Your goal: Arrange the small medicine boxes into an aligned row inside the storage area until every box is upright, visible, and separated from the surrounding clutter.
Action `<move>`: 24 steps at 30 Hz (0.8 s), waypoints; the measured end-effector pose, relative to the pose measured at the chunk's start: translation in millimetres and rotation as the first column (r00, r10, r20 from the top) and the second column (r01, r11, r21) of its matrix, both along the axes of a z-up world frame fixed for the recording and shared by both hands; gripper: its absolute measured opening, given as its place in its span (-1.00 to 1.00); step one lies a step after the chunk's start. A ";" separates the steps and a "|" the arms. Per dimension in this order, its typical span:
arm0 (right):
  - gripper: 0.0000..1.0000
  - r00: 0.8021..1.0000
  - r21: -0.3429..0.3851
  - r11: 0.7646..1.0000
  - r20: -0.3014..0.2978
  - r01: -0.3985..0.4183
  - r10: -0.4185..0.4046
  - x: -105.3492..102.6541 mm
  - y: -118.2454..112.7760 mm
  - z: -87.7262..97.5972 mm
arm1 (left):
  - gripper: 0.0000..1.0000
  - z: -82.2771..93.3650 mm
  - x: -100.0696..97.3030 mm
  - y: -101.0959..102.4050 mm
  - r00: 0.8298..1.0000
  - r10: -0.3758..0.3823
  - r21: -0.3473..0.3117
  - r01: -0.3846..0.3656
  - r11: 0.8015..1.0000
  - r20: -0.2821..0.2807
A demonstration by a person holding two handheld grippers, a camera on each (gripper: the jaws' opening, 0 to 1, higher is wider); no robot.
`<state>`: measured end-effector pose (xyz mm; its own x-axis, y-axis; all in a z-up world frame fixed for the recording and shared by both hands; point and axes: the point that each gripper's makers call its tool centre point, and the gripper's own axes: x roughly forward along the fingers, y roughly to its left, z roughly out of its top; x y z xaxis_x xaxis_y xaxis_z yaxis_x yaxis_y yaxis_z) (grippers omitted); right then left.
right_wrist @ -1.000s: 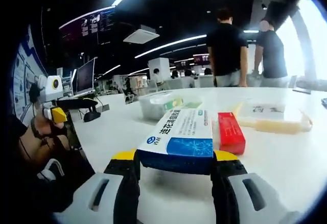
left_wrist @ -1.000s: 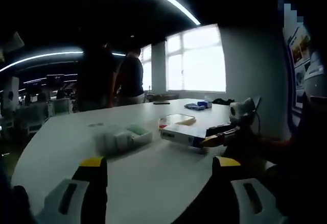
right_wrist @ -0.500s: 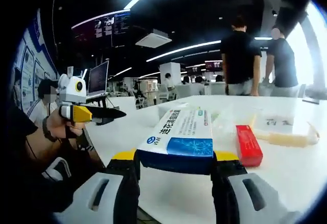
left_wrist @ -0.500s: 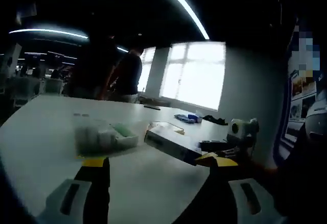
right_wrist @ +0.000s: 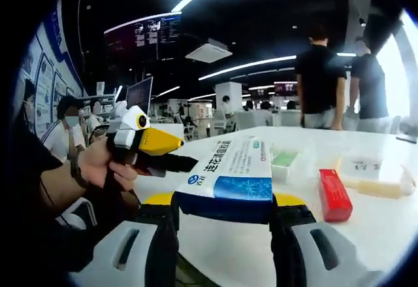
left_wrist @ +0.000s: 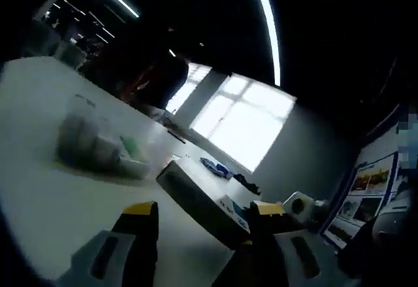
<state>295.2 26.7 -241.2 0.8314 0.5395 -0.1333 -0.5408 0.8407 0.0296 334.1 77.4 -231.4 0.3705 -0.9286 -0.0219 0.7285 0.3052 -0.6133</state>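
white table top [right_wrist: 405, 235] under dark ceiling with long light strips; bright window [left_wrist: 245, 127] far behind in left gripper view, posters on right wall there. two standing people [right_wrist: 320, 81] far behind the table in right gripper view, seated persons at far left.

one blue and white medicine box [right_wrist: 228, 179], clamped flat between jaws of right gripper [right_wrist: 223, 218], lifted above the table. one red box [right_wrist: 334, 195] lying flat on table, just right of it. one clear container [left_wrist: 98, 146] with green inside, farther on the table. one pale flat pack [right_wrist: 375, 172] far right.

left gripper [left_wrist: 196, 215] with jaws apart, holding nothing; blue and white box seen between them, farther away. left gripper also at left in right gripper view, in a hand [right_wrist: 104, 166].
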 end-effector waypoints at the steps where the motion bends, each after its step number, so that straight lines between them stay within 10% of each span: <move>1: 0.05 1.000 -0.003 1.000 0.004 -0.006 0.006 -0.6 -0.7 -0.6 | 0.05 -0.4 -0.4 -1.4 1.000 -0.005 -0.010 0.005 1.000 -0.011; 7: 0.05 0.999 -0.026 0.999 0.015 -0.030 0.030 -5.2 12.5 -2.2 | -0.36 -4.6 0.2 -2.8 0.993 -0.014 -0.086 0.004 0.996 -0.114; 24: 0.08 0.999 -0.057 0.998 0.045 -0.025 0.028 -6.1 20.2 -1.1 | -0.58 10.0 -4.3 3.4 0.960 -0.074 -0.282 -0.005 0.960 -0.269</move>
<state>289.1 46.9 -242.3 0.8228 0.5541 -0.1261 -0.5625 0.8257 -0.0424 329.9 80.7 -221.4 0.3541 -0.9244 0.1417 0.5273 0.0722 -0.8466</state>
